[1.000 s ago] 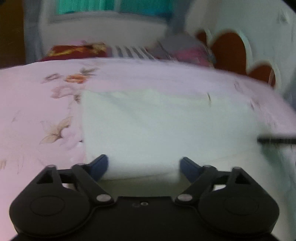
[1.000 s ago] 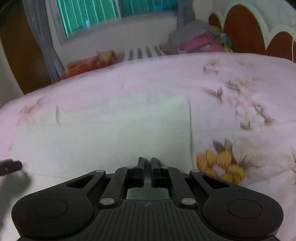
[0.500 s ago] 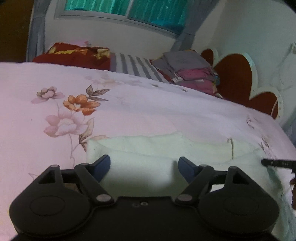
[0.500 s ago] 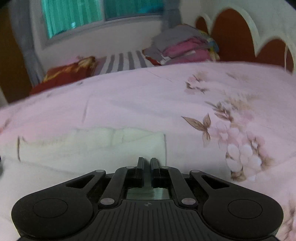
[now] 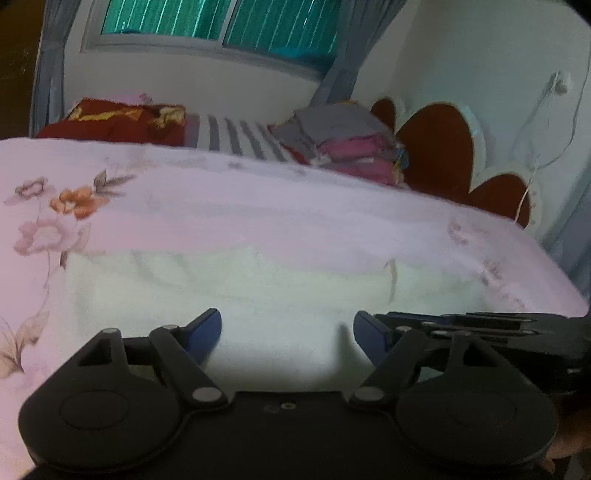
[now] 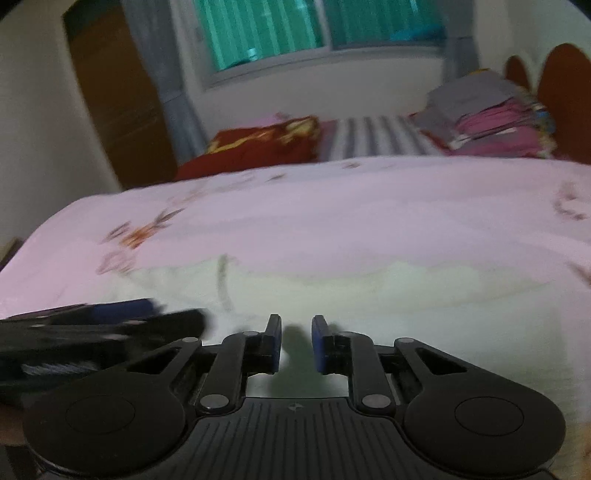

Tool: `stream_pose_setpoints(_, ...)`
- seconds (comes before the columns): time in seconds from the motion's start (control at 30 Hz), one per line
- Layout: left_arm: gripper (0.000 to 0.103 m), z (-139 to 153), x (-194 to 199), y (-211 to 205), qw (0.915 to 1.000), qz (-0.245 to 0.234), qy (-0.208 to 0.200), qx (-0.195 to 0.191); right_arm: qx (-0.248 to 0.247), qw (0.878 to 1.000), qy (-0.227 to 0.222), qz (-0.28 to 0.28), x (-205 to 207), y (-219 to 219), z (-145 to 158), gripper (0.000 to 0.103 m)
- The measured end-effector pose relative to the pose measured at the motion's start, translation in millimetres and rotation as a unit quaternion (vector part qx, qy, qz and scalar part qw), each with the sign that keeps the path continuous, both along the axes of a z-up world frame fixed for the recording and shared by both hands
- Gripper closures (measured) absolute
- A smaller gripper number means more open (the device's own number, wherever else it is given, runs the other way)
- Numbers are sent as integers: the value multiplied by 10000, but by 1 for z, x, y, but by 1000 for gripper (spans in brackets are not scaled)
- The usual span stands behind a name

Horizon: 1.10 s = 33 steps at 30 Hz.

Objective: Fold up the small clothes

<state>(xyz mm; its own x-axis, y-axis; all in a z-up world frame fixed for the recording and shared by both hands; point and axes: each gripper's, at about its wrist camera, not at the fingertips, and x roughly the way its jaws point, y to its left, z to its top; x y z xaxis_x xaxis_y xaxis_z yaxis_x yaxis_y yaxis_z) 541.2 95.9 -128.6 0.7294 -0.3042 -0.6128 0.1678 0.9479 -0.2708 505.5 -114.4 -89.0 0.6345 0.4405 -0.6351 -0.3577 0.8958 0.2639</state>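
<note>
The left gripper (image 5: 287, 334) fills the bottom of the left wrist view with its blue-tipped jaws spread wide; nothing is between them, only the white cloth (image 5: 258, 295) lying flat beyond and beneath. That cloth, a pale folded piece with a soft seam down its right part, spreads across the lower middle of the frame on the pink floral bedspread (image 5: 258, 210). Orange and pink printed flowers sit at the left edge of the bedspread. At the lower right of this view the right gripper (image 5: 480, 321) comes in sideways as a dark bar, just beside the left gripper's right finger and over the cloth's right end.

In the right wrist view the left gripper (image 6: 110, 317) shows blurred at the lower left, lying over the cloth's (image 6: 369, 295) left end. At bottom centre the right gripper (image 6: 296, 341) has a narrow gap and its jaws are opening; no fabric is pinched between the pads, and the cloth lies on the bed below and ahead of them.

Farther back, from left to right: a brown wardrobe (image 6: 118, 96) in the upper left, grey curtains (image 5: 51, 66) beside a window (image 5: 221, 22) with teal blinds, a red patterned pillow (image 5: 118, 122), a grey-striped sheet (image 5: 236, 138), a stack of folded grey and pink clothes (image 5: 351, 147), and a scalloped brown and white headboard (image 5: 439, 147) at the right. A white cable (image 5: 543, 122) hangs on the wall at upper right.
</note>
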Motion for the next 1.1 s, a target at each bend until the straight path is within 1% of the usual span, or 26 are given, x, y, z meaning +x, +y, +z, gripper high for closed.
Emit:
stream_pose_setpoints(0.07,24,0,2,5,9998,-68,-63,164,-101,9998,158,43,3,4,-9,90)
stream_pose_setpoints(0.1,23,2,4,11,9995,-35,-92,309,-51,9998,156,102,4,1,-12,90)
stream_pose_setpoints(0.13,21,3,7,19,9987,73,-116,500,-88,9998,131,125,8,-5,-14,90)
stream_pose_setpoints(0.17,20,3,13,33,9978,250,-75,605,-286,9996,41,-43,9,-15,-12,90)
stream_pose_setpoints(0.2,21,3,19,49,9976,417,29,552,-515,9981,-64,-340,11,-28,-12,90)
stream_pose_setpoints(0.23,22,1,26,70,9976,568,148,354,-658,9960,-89,-600,5,-39,-11,90)
stream_pose_setpoints(0.3,28,2,29,93,9980,601,193,-103,-742,9914,23,-1074,8,-78,-17,90)
stream_pose_setpoints(0.33,28,3,30,94,9980,578,217,-94,-626,9908,69,-1196,9,-97,-20,90)
stream_pose_setpoints(0.4,28,6,24,90,9977,631,177,151,-596,9891,126,-1342,10,-115,-18,90)
stream_pose_setpoints(0.47,26,13,10,78,9976,674,122,140,-559,9879,165,-1436,10,-120,-15,90)
stream_pose_setpoints(0.5,21,18,-1,66,9981,611,29,67,-526,9871,156,-1507,8,-119,-10,90)
stream_pose_setpoints(0.57,20,22,-19,36,9991,379,-97,136,-325,9899,16,-1382,-3,-107,0,89)
stream_pose_setpoints(0.6,20,22,-26,19,9993,267,-124,226,-242,9921,-27,-1227,-10,-97,3,84)
stream_pose_setpoints(0.63,20,21,-32,2,9992,164,-135,324,-179,9947,-18,-1012,-14,-84,4,61)
stream_pose_setpoints(0.67,22,19,-37,-13,9988,113,-146,449,-117,9970,-19,-762,-20,-70,5,50)
stream_pose_setpoints(0.7,22,16,-40,-22,9983,99,-130,565,-82,9980,-86,-614,-25,-59,5,44)
stream_pose_setpoints(0.77,25,9,-43,-28,9966,152,-31,809,-111,9993,-48,-367,-34,-42,1,45)
stream_pose_setpoints(0.83,25,6,-49,-19,9945,284,-30,1007,-276,9993,68,-239,-37,-39,-5,58)
stream_pose_setpoints(0.87,25,5,-52,-8,9940,386,-1,1019,-415,9989,39,-235,-39,-44,-7,60)
stream_pose_setpoints(0.9,25,4,-54,5,9938,470,39,1009,-555,9979,-19,-319,-43,-52,-8,62)
stream_pose_setpoints(0.93,23,5,-57,12,9934,498,47,1032,-691,9961,-41,-551,-45,-67,-9,62)
stream_pose_setpoints(0.97,23,4,-58,18,9914,549,132,1179,-760,9935,-18,-848,-46,-83,-10,62)
stream_pose_setpoints(1.0,23,4,-59,22,9917,487,170,1180,-785,9902,35,-1158,-45,-103,-12,70)
stream_pose_setpoints(1.03,23,5,-58,22,9917,463,187,1183,-839,9867,64,-1391,-46,-120,-13,73)
stream_pose_setpoints(1.07,25,8,-58,20,9910,479,206,1232,-884,9835,129,-1573,-45,-132,-14,73)
stream_pose_setpoints(1.1,28,12,-58,17,9907,499,203,1248,-669,9845,254,-1602,-44,-142,-16,73)
